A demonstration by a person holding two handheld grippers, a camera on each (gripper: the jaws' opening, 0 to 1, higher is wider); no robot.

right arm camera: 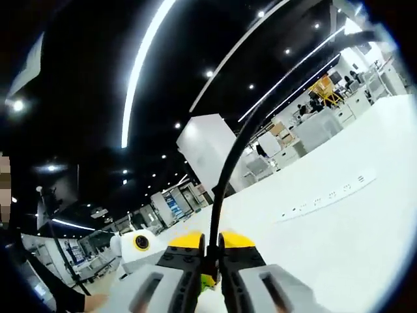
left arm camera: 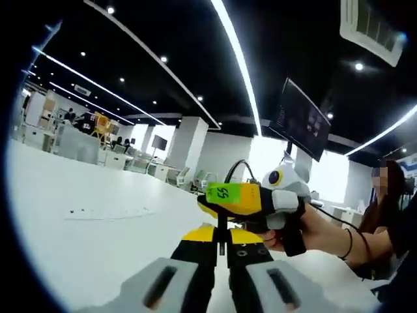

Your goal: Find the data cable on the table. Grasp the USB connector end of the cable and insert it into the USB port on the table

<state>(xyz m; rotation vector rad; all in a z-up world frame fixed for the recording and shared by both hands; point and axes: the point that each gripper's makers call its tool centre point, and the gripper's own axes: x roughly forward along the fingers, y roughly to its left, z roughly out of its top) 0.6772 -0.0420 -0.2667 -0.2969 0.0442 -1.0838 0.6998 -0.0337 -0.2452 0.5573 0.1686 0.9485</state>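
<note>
Pinching the black cable (right arm camera: 225,169) in the right gripper (right arm camera: 210,251), with the yellow-tipped jaws pressed together on it. Climbs straight out of that pinch, then sweeps off in a long arc toward the upper right of the right gripper view. No sign of the USB plug end, so cannot say which way along the cable to hunt for it. Over to the left gripper (left arm camera: 220,236): pressed together as well, with a thin dark line in the seam, cable or bare gap, too fine to call. Sits tip to tip with the right one, just beneath it in the left gripper view, with a hand (left arm camera: 313,228) wrapped round the right gripper's handle. Spotting a long white socket strip (right arm camera: 326,195) out on the white table (right arm camera: 371,261), ahead and to the right of the right gripper's jaws, well apart from them, with its long axis slanting up toward the right of that view and a row of small dark slots on top. Looks like a job for the right gripper, judging by its hold on the cable, but needs the plug end found and turned to face those slots first. Cannot pick out the USB port among them from here.
</note>
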